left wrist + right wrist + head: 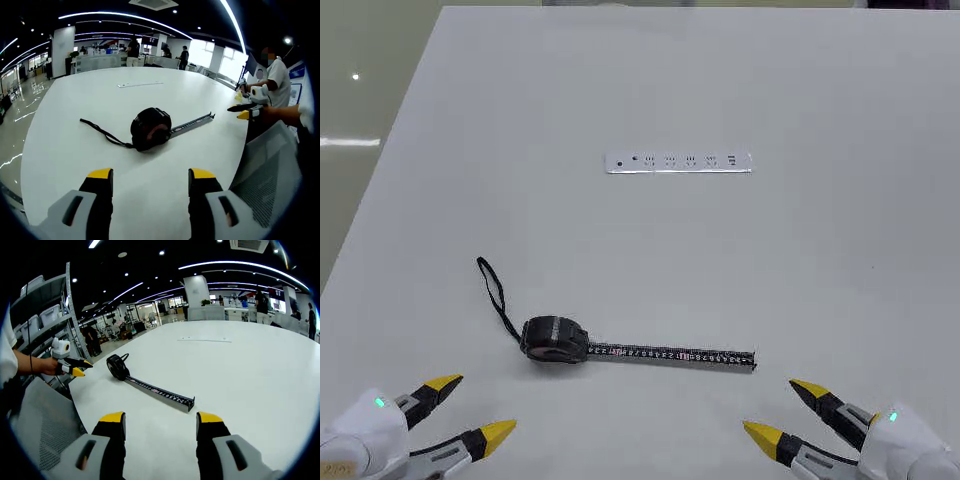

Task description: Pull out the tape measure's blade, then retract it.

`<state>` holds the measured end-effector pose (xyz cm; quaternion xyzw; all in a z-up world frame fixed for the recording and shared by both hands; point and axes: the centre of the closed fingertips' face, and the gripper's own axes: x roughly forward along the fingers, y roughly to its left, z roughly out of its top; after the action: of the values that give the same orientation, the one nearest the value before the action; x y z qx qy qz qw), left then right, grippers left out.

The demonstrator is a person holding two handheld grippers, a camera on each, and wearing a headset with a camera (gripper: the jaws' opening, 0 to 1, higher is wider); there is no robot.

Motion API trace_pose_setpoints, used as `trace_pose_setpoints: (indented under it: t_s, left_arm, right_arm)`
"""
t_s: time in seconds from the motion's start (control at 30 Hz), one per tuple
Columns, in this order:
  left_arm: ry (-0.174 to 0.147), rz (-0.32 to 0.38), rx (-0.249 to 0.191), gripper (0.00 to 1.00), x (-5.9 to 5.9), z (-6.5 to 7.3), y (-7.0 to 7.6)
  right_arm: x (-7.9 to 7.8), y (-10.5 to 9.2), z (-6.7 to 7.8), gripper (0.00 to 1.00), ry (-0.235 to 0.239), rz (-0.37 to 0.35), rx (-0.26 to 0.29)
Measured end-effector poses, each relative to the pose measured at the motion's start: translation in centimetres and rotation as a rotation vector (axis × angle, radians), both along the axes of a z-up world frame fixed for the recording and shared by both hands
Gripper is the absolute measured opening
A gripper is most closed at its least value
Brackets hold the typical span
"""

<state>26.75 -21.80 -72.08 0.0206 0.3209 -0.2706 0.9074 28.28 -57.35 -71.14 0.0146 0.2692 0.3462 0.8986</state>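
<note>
The tape measure point(554, 339) lies on its side on the smooth, matte white surface point(740, 270). It sits near the front edge, between the two pairs of tongs and closer to the left pair. It is a rounded black puck, and the left gripper view shows a dull reddish patch on its flank. A thin black strap point(495, 295) trails from its far left side in a long narrow loop, limp on the surface. The blade point(672, 354) is out, a narrow flat strip with a dark, finely marked face. It runs straight to the right, lies flat, and ends in a small bent hook point(753, 362).

Well behind it lies a power strip point(678, 162), a long, flat white bar with a row of sockets.

The left tongs point(477, 405) are spread, two tapering black points capped in yellow on a white body, pinching nothing. The right tongs point(776, 407) have the same build and are also spread and bare, just short of the hook end.
</note>
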Motion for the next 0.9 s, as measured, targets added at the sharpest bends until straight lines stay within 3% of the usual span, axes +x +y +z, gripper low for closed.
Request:
trace_pose_setpoints:
  t_s: [0.2, 0.53, 0.9]
  left_arm:
    - [-0.002, 0.025, -0.01, 0.6, -1.0, 0.0, 0.4]
    - [-0.012, 0.065, -0.03, 0.59, -1.6, 0.3, 0.9]
    - [0.009, 0.079, -0.03, 0.59, -2.2, -0.4, 0.9]
  right_arm:
    - [-0.5, -0.5, 0.2, 0.57, -0.014, -0.012, 0.0]
    - [-1.8, -0.9, 0.1, 0.57, -0.015, -0.021, 0.004]
    - [-1.9, -1.0, 0.1, 0.56, -0.014, -0.033, 0.015]
